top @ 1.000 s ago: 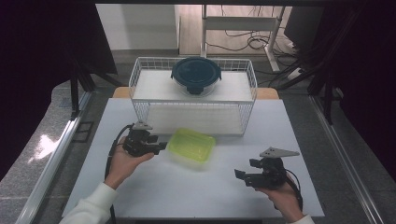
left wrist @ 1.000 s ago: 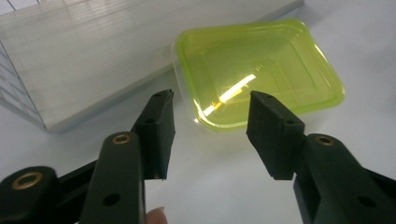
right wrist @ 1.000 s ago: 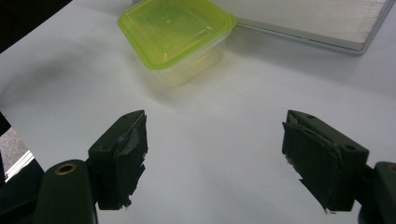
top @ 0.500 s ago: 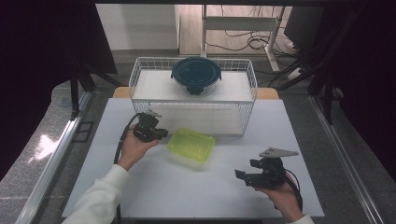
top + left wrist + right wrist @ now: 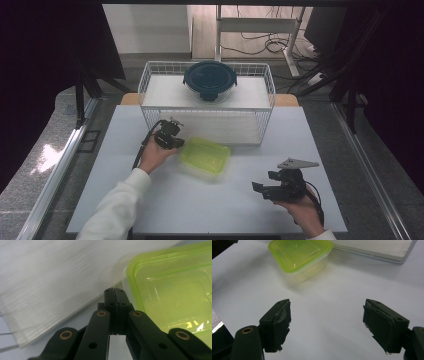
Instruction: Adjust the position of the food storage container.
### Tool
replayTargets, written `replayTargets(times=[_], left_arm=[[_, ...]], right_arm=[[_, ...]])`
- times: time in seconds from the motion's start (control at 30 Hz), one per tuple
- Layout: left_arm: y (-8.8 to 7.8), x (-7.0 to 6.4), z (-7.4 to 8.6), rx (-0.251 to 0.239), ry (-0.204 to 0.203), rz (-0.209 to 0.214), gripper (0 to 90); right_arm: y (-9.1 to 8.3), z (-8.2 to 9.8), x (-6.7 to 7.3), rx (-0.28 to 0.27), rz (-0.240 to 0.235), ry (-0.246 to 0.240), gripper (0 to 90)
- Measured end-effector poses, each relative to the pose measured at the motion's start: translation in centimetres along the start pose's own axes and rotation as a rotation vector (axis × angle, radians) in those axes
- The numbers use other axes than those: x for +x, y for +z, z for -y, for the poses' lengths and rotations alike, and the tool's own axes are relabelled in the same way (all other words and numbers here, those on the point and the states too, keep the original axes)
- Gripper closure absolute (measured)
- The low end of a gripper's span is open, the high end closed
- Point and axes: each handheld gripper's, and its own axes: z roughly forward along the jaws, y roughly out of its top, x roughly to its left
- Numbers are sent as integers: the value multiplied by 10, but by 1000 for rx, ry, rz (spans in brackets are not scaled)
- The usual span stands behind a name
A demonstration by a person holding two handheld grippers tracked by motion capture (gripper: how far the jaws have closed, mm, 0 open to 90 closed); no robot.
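Left gripper (image 5: 114,291) is sitting pressed together, empty, beside the box (image 5: 205,155); nudging it could be skidding it away while the right gripper (image 5: 327,325) is idling spread.

Lidded box (image 5: 205,155) mid-table (image 5: 210,210); wire basket (image 5: 150,107) behind it; round container (image 5: 210,80) in basket.

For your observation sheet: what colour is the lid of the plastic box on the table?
Translucent yellow-green lid; clearest in the right gripper view.

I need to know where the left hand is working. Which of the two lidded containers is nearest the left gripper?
The green-lidded container on the table, right beside the shut left gripper. The dark blue round container sits farther off, inside the wire basket.
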Motion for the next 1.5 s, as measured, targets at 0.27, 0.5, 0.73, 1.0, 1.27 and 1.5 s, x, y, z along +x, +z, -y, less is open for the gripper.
replayTargets(times=[0.27,0.5,0.73,1.0,1.27,1.5], left_arm=[[3,0,1,13,-6,19,900],[1,-11,1,21,20,45,900],[3,-29,7,29,47,84,900],[5,-42,16,44,56,129,900],[5,-57,20,35,74,169,900],[7,-70,22,34,77,198,900]], right_arm=[[0,0,0,0,3,0,225],[-2,0,0,-5,5,-1,226],[-3,-1,0,-9,5,0,226],[-4,-1,1,-10,9,-1,226],[-3,-1,1,-5,9,-1,226],[-3,-1,1,-4,9,-1,226]])
